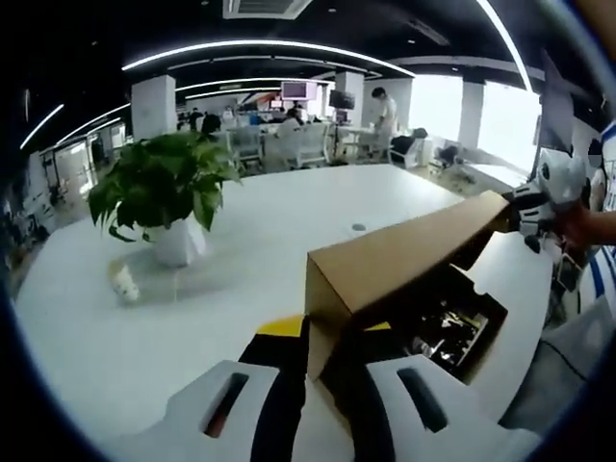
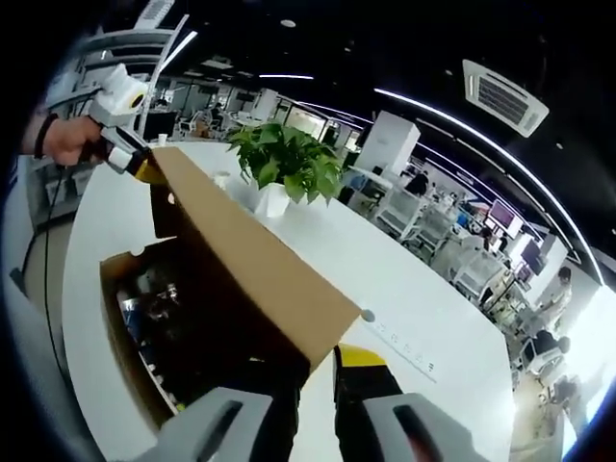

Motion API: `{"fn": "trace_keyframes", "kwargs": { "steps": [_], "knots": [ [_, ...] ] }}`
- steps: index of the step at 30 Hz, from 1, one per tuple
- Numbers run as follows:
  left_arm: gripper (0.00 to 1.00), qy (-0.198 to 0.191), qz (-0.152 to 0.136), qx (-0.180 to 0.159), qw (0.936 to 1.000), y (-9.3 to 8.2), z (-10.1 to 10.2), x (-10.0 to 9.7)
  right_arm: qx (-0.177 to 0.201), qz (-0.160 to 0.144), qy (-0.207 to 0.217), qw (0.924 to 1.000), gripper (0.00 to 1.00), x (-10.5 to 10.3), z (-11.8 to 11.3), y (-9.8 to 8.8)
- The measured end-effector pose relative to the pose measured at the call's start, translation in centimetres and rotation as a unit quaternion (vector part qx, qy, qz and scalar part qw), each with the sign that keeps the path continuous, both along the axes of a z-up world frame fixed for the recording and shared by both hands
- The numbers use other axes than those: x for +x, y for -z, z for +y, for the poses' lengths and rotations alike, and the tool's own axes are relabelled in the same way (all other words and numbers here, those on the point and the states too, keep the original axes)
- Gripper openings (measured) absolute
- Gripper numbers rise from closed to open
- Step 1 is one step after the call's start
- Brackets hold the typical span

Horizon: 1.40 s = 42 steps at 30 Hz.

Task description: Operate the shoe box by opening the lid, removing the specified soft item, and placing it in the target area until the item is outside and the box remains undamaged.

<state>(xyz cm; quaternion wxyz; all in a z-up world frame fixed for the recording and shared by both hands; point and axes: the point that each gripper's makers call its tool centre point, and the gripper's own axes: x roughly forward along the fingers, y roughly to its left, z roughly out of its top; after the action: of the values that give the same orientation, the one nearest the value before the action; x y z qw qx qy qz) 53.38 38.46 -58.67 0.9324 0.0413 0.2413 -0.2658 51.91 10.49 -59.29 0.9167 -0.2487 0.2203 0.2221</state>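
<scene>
Both grippers, left (image 1: 322, 371) and right (image 2: 322, 385), pinch the lid's (image 1: 404, 255) ends, raised over the box (image 1: 462, 327). Opening step; next, lift the lid clear toward 12 o'clock

You have no text, label, brand or number here that can be read. The cardboard lid (image 1: 404, 255) facing you is plain brown in both views, and the small dark marks on the bench (image 2: 404, 358) beyond the lid's corner are too tiny to make out.
</scene>
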Motion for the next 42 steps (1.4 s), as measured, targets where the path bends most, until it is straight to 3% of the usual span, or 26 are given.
{"fn": "trace_keyframes", "kwargs": {
  "steps": [13,20,42],
  "knots": [
    [0.09,0.002,0.001,-0.001,1.0000,0.0,0.0,1.7,-0.011,0.007,-0.009,0.9999,0.07,1.8,-0.1,0.0],
    [0.08,-0.016,-0.003,-0.019,0.9997,0.1,0.2,2.9,0.000,0.011,-0.005,0.9999,0.07,2.8,-0.2,0.2],
    [0.06,-0.017,0.006,-0.015,0.9997,0.8,0.0,5.6,-0.010,0.028,-0.003,0.9995,0.07,5.3,-0.4,0.9]
  ]
}}
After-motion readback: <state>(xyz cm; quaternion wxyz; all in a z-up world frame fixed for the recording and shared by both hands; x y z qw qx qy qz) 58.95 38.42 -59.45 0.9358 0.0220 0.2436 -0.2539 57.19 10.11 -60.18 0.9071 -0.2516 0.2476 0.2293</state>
